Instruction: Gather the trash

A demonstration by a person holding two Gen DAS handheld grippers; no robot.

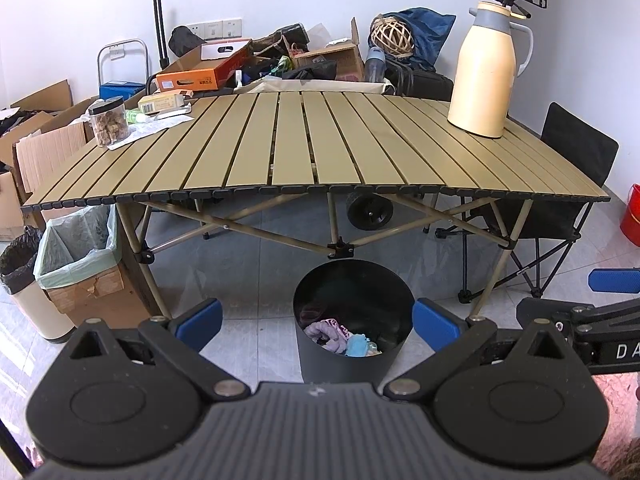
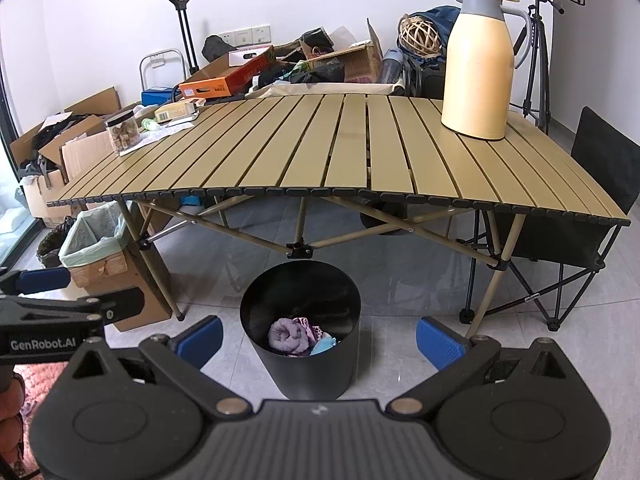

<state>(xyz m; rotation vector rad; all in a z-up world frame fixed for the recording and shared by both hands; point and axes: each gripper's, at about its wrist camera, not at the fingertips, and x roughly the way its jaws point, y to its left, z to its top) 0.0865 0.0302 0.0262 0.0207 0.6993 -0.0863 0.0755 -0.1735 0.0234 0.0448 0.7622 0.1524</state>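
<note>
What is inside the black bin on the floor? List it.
Inside the black bin lies a purple crumpled cloth, a patterned scrap beside it and a light blue item. Anything beneath them, and the bin's floor near its front wall, is hidden.

The red bucket is cut by the right edge, the bin wall hides most of the crumpled trash inside, and the label on the yellow box is too small to read, approx. unreadable.
</note>
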